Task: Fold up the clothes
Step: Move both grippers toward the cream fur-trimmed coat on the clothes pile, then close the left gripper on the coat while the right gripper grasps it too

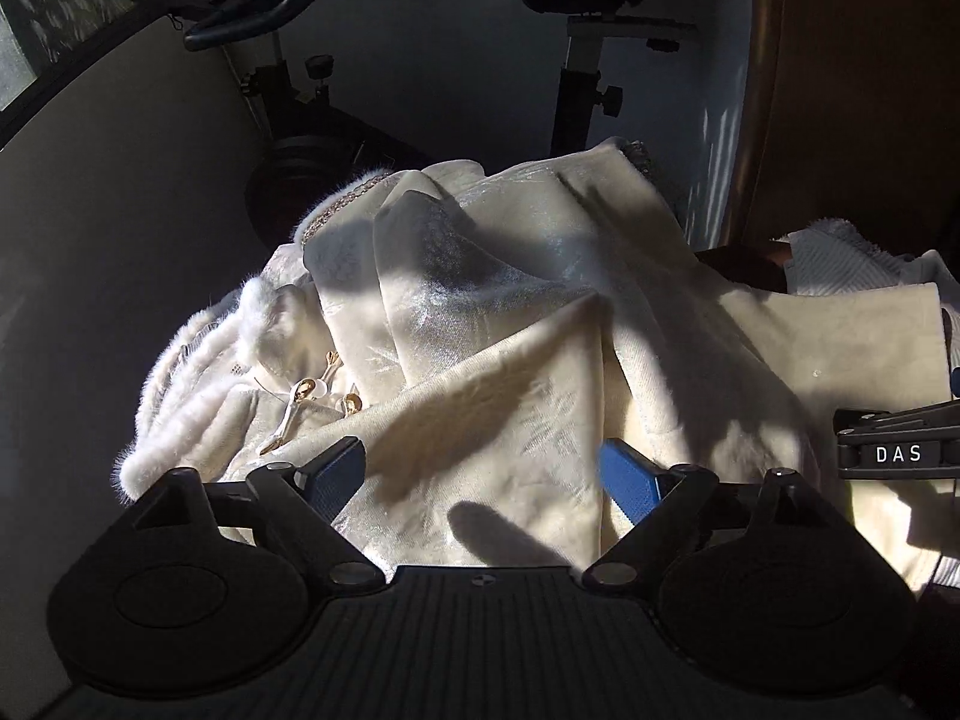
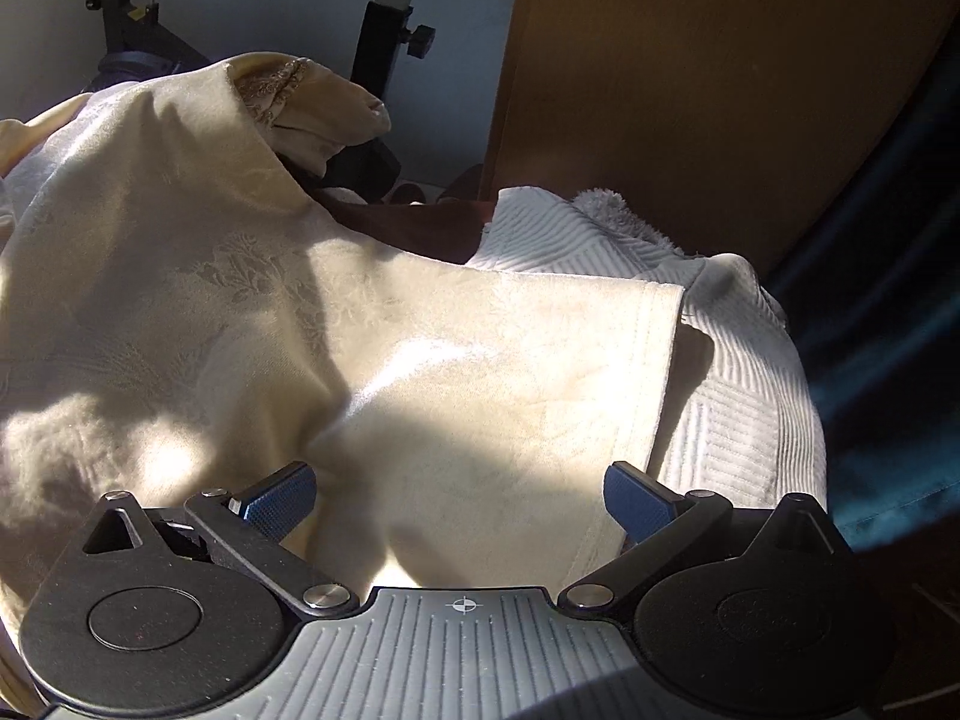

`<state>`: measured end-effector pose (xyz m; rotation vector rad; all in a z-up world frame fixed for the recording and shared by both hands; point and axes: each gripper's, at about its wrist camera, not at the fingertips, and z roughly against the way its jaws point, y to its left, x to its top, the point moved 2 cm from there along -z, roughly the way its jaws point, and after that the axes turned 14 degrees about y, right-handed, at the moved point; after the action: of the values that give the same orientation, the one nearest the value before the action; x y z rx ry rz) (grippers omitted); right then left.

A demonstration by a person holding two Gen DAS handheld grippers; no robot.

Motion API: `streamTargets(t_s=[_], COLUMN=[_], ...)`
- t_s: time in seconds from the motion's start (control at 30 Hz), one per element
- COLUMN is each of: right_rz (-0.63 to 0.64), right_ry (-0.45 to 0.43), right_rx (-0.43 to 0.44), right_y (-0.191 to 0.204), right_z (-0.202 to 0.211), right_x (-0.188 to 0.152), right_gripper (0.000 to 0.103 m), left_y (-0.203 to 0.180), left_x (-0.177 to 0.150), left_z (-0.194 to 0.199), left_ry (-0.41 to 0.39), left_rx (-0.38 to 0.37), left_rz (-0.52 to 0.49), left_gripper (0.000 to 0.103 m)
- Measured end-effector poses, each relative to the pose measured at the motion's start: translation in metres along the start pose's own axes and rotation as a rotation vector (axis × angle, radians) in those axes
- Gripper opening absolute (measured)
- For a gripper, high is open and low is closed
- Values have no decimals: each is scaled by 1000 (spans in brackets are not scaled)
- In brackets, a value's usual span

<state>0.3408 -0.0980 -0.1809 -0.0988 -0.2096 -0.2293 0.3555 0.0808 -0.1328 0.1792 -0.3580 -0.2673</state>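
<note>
A cream patterned garment (image 1: pixel 480 324) with a white fur collar (image 1: pixel 192 396) and gold clasps (image 1: pixel 306 390) lies rumpled in a heap. My left gripper (image 1: pixel 485 474) hovers just over a raised fold of it, jaws wide apart, blue pads (image 1: pixel 630 477) clear of the cloth. In the right wrist view the same garment (image 2: pixel 300 330) spreads flat toward a hemmed edge (image 2: pixel 660 360). My right gripper (image 2: pixel 459 495) stands open above that flat part, near the hem, gripping nothing. A piece of the right gripper (image 1: pixel 897 453) shows at the right edge of the left wrist view.
A white textured towel (image 2: pixel 732 396) lies under the garment on the right. A wooden cabinet (image 2: pixel 690 90) rises behind it, with a dark blue cloth (image 2: pixel 888 300) beside it. An exercise bike (image 1: pixel 288 78) stands beyond the pile.
</note>
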Motion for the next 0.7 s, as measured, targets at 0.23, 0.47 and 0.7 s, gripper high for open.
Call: streamTargets(t_s=[0.23, 0.47, 0.7], right_rz=[24, 41, 78], right_ry=[-52, -77, -138], right_rx=[-17, 41, 121], right_y=[7, 14, 43], right_z=[11, 21, 29], right_x=[23, 33, 66], right_gripper=[102, 102, 102], left_y=[-5, 59, 132], left_x=[19, -21, -97], left_z=[-20, 40, 42], left_ry=[12, -56, 59], left_rx=[-42, -89, -46], left_rz=[5, 306, 742], left_gripper=[37, 8, 9])
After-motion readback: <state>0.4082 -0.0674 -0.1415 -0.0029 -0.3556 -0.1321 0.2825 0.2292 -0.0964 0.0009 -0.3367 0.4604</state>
